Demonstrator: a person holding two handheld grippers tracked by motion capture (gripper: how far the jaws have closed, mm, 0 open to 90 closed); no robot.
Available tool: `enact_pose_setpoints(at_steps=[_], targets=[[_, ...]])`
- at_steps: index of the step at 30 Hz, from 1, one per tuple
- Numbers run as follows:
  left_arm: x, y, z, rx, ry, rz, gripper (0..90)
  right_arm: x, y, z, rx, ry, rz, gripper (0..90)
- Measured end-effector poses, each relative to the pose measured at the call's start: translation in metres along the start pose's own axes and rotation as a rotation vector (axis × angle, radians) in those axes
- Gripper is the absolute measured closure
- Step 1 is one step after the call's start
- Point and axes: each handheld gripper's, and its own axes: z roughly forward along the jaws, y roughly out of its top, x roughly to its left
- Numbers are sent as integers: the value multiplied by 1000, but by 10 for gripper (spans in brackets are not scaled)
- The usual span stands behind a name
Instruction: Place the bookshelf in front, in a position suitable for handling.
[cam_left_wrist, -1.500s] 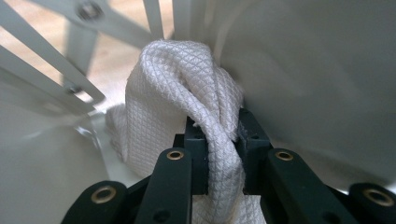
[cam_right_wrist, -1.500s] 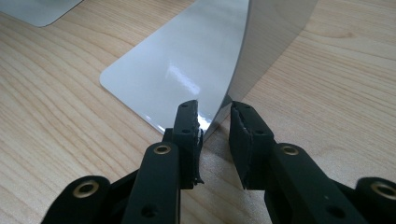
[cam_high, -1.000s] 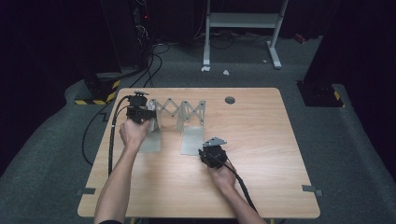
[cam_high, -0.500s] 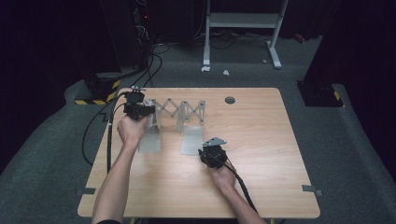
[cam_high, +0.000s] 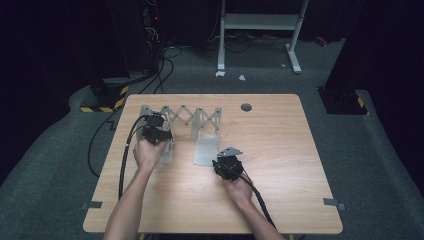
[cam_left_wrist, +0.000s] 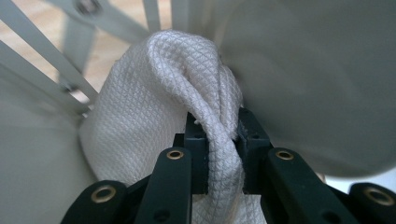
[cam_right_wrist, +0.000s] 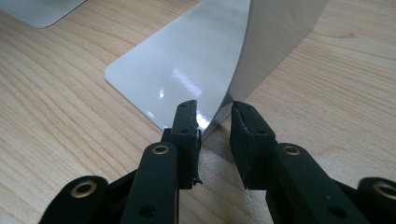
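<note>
White waffle-textured cloth is seen pinched in a bunched fold by the left gripper, whose jaws are closed tight on it. The cloth is held against the pale grey accordion-style folding rack that stands at the far left part of the light wooden worktop; thin grey slats of the rack are seen just behind the cloth, and broad grey panels flank it. In the high view the left gripper is placed at the rack's left end.

The right gripper is held low over the worktop with its jaws apart, straddling the near edge of an upright glossy grey panel; nothing is clamped yet. A flat glossy grey base plate lies on the wood just beside that edge. In the high view the right gripper is placed just in front of this plate.

The step in hand is judged to be the hanging of the cloth on the rack while the rack is steadied. It would be done well if the panel edge were clamped firmly first, so that the light rack is not dragged. The cloth should then be lifted clear of the slats and laid over a bar rather than pushed between them, and the grip released only once the fold is supported.
</note>
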Motion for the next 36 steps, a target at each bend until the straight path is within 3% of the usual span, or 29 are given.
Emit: enact_pose_setpoints(at_steps=[6, 10, 18, 20, 24, 30, 32, 36], targets=[[-1, -19, 17, 52, -33, -4, 776, 0, 0, 0, 1, 0, 2, 716], [-2, -21, 18, 55, -33, 3, 775, 0, 0, 0, 0, 0, 2, 716], [-1, -12, -23, -105, -34, 18, 772, 1, 0, 0, 2, -2, 0, 717], [0, -11, -29, -123, -45, 9, 769, 1, 0, 0, 1, -2, -1, 714], [-3, -15, -17, -44, -28, 23, 767, 1, 0, 0, 1, -1, -1, 707], [-9, -26, -5, 39, -62, 24, 767, 1, 0, 0, 3, 4, -2, 686], [-14, -28, -9, 42, -79, 49, 768, 1, 0, 0, 3, 4, -4, 680], [-27, -27, -30, -1, -107, 95, 767, 1, 0, 0, 4, 4, -1, 647]])
